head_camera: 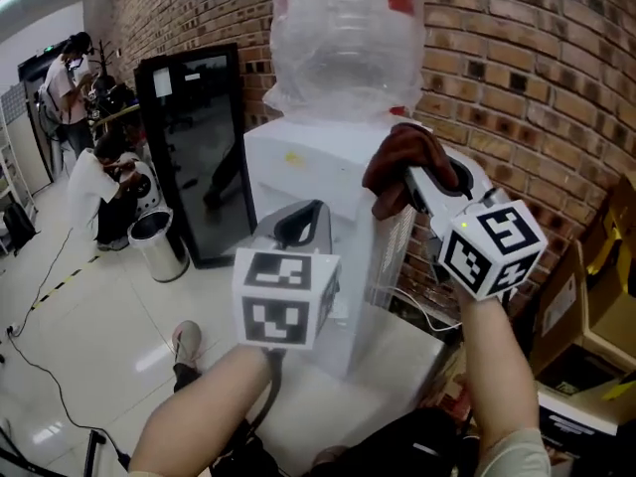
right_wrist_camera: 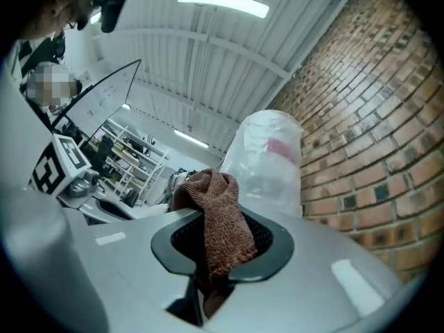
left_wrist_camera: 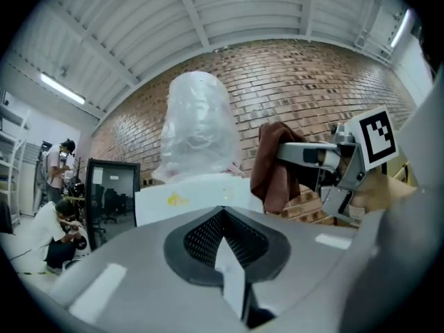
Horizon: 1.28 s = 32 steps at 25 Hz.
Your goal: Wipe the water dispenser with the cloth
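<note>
The white water dispenser [head_camera: 308, 167] stands against the brick wall with a clear bottle [head_camera: 343, 38] on top. My right gripper [head_camera: 412, 179] is shut on a brown cloth [head_camera: 397, 152], held up beside the dispenser's top right corner. Its own view shows the cloth [right_wrist_camera: 222, 220] bunched between the jaws and draped over them, with the bottle [right_wrist_camera: 267, 158] behind. My left gripper [head_camera: 301, 225] is in front of the dispenser's face, lower, jaws together and empty. In its own view the left gripper [left_wrist_camera: 222, 217] faces the dispenser top [left_wrist_camera: 194, 196], with the cloth [left_wrist_camera: 270, 172] at the right.
A black glass-door cabinet [head_camera: 194, 157] stands left of the dispenser, with a metal bin [head_camera: 159, 246] in front of it. People [head_camera: 99, 187] work at the far left. Cardboard boxes [head_camera: 586, 316] crowd the right side. Cables run over the floor at the lower left.
</note>
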Tool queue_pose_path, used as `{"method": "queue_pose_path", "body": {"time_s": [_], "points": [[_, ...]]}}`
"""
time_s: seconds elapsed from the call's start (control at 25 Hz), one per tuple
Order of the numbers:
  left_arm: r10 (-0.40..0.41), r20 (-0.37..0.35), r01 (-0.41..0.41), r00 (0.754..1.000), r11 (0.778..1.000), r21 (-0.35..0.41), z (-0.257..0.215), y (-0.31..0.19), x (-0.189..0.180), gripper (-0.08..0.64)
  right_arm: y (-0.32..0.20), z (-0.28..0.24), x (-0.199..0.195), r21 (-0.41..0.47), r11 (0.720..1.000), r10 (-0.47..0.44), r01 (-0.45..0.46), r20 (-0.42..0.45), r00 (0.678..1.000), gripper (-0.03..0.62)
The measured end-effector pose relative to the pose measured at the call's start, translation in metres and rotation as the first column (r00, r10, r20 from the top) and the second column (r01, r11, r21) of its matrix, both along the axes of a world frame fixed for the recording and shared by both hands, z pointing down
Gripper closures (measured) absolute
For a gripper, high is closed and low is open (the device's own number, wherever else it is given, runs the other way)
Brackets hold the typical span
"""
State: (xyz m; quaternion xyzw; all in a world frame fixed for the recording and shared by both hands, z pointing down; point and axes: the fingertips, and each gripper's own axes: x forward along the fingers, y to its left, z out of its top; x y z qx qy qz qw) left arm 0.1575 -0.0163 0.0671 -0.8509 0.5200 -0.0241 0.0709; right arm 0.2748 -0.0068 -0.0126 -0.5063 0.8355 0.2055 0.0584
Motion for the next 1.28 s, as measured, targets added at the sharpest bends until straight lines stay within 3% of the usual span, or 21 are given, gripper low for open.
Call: {"method": "queue_pose_path", "body": {"time_s": [0.2, 0.36, 0.44, 0.6, 1.0, 1.28], "points": [[-0.108, -0.036, 0.110, 0.993, 0.993, 0.046, -0.046, -0.011, -0.018, 0.560, -0.062, -0.037, -0.009, 0.004, 0.996, 0.089, -0.089, -0.152, 0.984, 0.500], [-0.121, -0.045, 0.123, 0.992, 0.992, 0.036, -0.049, -0.012, -0.014, 0.560, -0.107, -0.010, -0.022, -0.075, 0.985, 0.121, -0.154, -0.328, 0.937, 0.500], [-0.132, -0.033, 0.133, 0.991, 0.991, 0.026, -0.044, -0.012, -0.015, 0.560, -0.117, 0.001, -0.030, -0.112, 0.984, 0.092, -0.142, -0.365, 0.927, 0.500], [-0.149, -0.015, 0.150, 0.989, 0.989, 0.017, -0.037, -0.014, -0.013, 0.560, -0.108, 0.006, -0.027, -0.170, 0.982, 0.015, -0.082, -0.363, 0.932, 0.503], [-0.132, 0.060, 0.133, 0.989, 0.991, -0.017, -0.010, -0.003, 0.007, 0.560, -0.052, 0.013, -0.011, -0.075, 0.997, 0.016, -0.036, -0.249, 0.968, 0.503], [-0.103, 0.034, 0.103, 0.994, 0.995, -0.012, 0.026, 0.012, 0.002, 0.560, -0.035, 0.054, -0.002, -0.092, 0.995, 0.028, -0.045, -0.181, 0.983, 0.505]]}}
